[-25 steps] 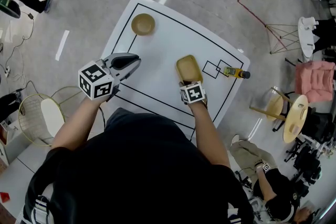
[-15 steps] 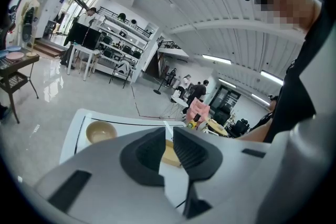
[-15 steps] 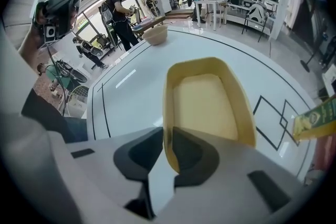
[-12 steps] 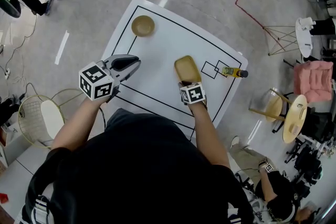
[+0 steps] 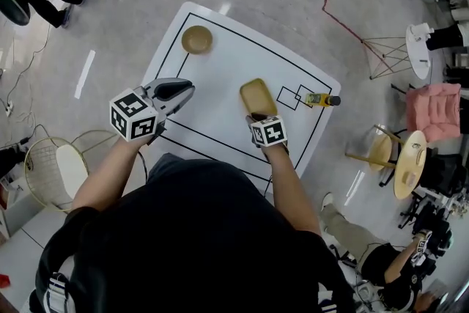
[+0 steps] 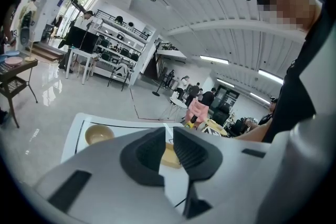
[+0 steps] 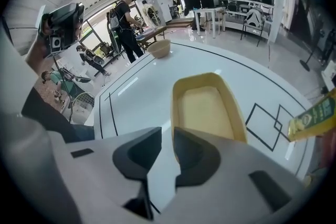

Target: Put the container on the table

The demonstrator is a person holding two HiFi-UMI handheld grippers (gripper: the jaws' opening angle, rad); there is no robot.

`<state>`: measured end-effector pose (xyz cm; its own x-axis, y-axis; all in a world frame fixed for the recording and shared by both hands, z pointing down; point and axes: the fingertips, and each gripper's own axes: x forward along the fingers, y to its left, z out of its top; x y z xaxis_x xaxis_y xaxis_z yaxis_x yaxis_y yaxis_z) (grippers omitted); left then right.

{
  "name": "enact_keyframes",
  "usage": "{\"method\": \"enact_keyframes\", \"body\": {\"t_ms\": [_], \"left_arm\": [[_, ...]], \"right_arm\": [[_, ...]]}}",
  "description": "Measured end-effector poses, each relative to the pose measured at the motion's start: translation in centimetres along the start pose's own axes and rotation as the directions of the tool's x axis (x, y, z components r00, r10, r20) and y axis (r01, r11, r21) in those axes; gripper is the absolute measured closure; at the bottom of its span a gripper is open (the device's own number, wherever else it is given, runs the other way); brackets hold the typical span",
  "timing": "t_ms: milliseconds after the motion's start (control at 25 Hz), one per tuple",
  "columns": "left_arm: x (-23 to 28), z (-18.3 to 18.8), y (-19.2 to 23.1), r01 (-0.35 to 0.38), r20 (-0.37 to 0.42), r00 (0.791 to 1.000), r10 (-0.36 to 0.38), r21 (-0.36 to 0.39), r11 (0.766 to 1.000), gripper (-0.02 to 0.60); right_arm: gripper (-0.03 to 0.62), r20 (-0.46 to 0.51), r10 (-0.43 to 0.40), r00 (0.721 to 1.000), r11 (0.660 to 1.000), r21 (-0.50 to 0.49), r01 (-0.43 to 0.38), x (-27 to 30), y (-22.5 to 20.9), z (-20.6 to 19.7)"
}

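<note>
1. Setting the container (image 5: 258, 97) down is the step in hand, as I read it. It is pinched at its near rim by the right gripper (image 5: 257, 115), over the middle of the worktop (image 5: 220, 59) and inside the black outline (image 5: 189, 12). Neither view tells me whether its base already touches the surface.
2. Doing it well:
   - The hold is at one edge only, so the far end could dip. The container should come down level, so the base lands flat.
   - The jaws should part only once the worktop bears the weight.
   - The gripper should then draw straight back toward the person, so a pad does not drag the rim.
3. Clearances: the square marks (image 5: 289, 97) and the yellow bottle (image 5: 321, 100) lie just to the container's right. The bowl (image 5: 197, 39) at the far left corner is well apart.
4. Right jaws: narrow, with the container's near wall running into the slit between them. The right forearm reaches straight forward from the body, with the marker cube on top.
5. The left gripper (image 5: 190, 87) hangs above the left part of the worktop. Its jaws are nearly together with nothing between them, and they point across toward the container. The left arm is bent at the side, and I judge it idle.
</note>
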<state>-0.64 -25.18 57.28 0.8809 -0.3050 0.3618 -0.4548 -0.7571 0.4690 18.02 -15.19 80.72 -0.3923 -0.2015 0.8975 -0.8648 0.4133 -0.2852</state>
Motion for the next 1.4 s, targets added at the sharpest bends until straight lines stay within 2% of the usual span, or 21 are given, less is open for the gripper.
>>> {"method": "enact_keyframes", "body": {"t_ms": [800,1400], "left_arm": [[-1.4,2.0,-4.4,0.025,0.02,0.999,-0.027,0.077,0.997,0.534],[-1.8,2.8,-8.7,0.049,0.043,0.998,-0.055,0.141,0.989,0.534]], "right_arm": [[0.533,0.137,-0.02,0.99,1.0,0.025,0.017,-6.5,1.4,0.6],[0.539,0.299,-0.071,0.952,0.997,0.024,0.067,-13.6,2.2,1.4]]}}
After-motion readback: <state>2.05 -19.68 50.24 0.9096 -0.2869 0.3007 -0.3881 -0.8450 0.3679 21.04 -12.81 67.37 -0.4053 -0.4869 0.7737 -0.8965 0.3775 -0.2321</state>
